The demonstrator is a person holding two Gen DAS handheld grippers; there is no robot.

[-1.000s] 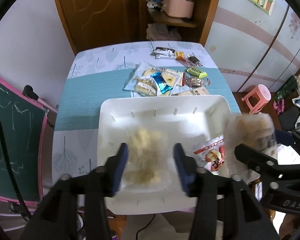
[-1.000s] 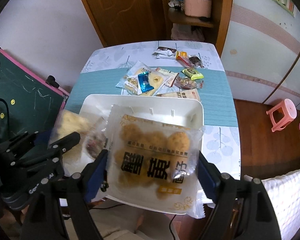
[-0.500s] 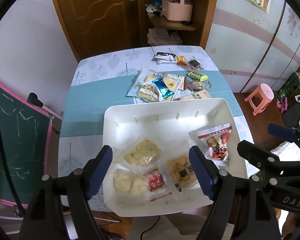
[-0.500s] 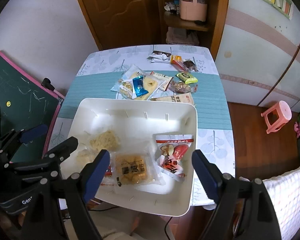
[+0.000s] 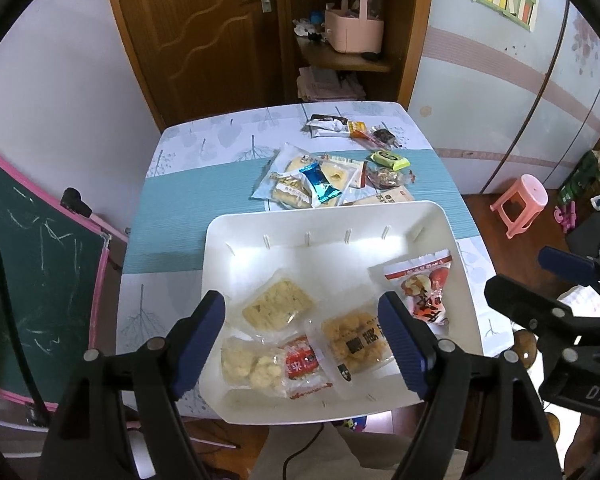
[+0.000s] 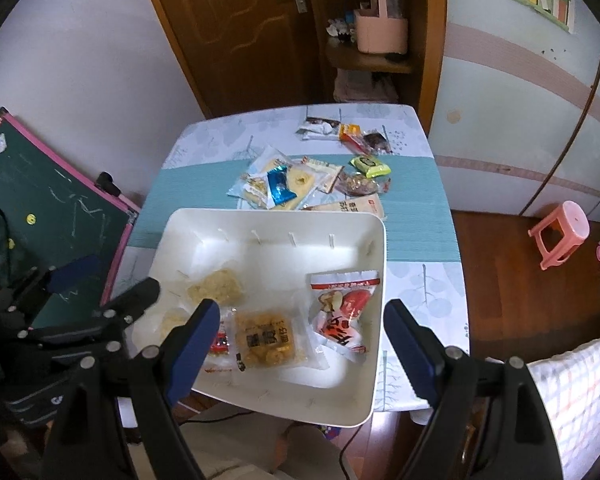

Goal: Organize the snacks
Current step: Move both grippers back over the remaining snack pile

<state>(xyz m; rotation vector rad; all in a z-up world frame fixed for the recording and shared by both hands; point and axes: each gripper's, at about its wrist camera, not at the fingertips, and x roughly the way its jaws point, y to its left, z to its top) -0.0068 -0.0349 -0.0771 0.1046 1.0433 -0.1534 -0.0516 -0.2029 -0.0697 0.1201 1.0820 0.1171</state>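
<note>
White tray, both tools gaping empty, checked cloth only in right view

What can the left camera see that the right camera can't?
Only the left wrist view shows the left gripper head-on, jaws open with nothing between them, and a green packet on the floor at the far right.

Only the right wrist view shows the right gripper head-on, also open and empty, and a checked cloth at the lower right.

Both show the white tray holding four snack packets, including the red fruit packet, the loose snacks further up the table, the pink stool and the chalkboard.
</note>
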